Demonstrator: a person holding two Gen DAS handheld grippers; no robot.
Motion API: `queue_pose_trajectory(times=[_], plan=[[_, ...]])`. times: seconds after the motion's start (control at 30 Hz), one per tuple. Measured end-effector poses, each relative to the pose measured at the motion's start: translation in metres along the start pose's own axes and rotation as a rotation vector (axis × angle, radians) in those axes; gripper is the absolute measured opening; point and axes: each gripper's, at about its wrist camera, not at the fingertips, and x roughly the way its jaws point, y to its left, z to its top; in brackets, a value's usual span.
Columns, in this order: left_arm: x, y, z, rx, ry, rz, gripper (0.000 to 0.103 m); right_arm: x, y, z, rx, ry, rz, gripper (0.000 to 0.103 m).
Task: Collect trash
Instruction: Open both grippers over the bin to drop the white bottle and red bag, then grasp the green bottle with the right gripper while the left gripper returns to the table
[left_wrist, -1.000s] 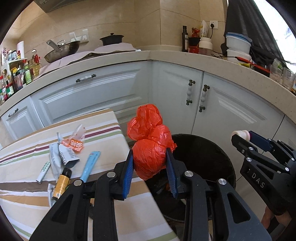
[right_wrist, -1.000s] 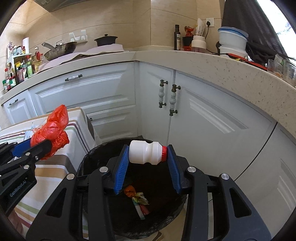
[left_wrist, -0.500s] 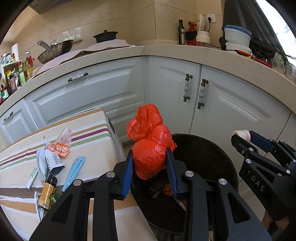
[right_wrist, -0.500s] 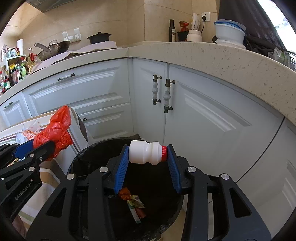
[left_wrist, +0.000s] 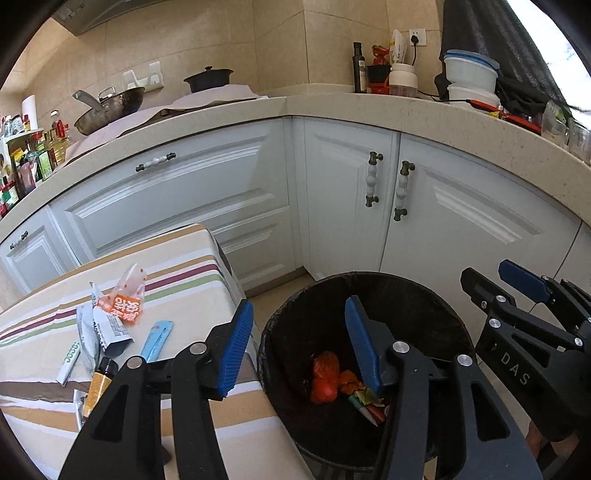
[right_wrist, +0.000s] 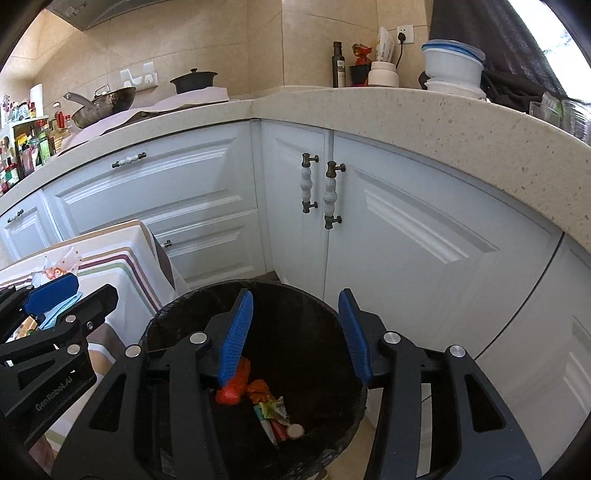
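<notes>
- Hanging over the black bin (left_wrist: 439, 310) with the left gripper (left_wrist: 299, 343), jaws just spreading apart, nothing between them.
- Hanging over the same bin with the right gripper (right_wrist: 295, 332) too, jaws just opening, nothing between them.
- Lying at the bottom of the bin: the red bag (left_wrist: 325, 376).
- Waiting on the striped table (left_wrist: 184, 254), near its front left edge: wrappers (left_wrist: 122, 306), a blue stick (left_wrist: 157, 334) pointing toward the left gripper, and a small brown bottle (left_wrist: 98, 384).
- Sitting closer to these: the left gripper, likely going there next.

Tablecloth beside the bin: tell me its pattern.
The tablecloth is cream with tan, maroon and green stripes, clearest in the left wrist view.
</notes>
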Motion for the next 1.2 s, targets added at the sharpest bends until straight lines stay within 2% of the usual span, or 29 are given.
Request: queue_pose_trajectory(times=[0.27,0.57,1.0,1.2], plan=[[-0.022,0.016,-0.007,-0.016,-0.009,0.017,0.052,-0.018,0.009,-0.005,0.005,-0.002,0.014,0.047],[-0.051,0.05,-0.028,-0.068,-0.003,0.071,0.052,-0.041,0.036,-0.018,-0.01,0.011,0.061,0.047],[-0.087,0.118,-0.079,-0.161,0.051,0.214,0.053,-0.061,0.094,-0.042,-0.072,0.053,0.171,0.047],[-0.094,0.147,-0.098,-0.217,0.088,0.256,0.053,-0.066,0.125,-0.047,-0.115,0.067,0.224,0.047]])
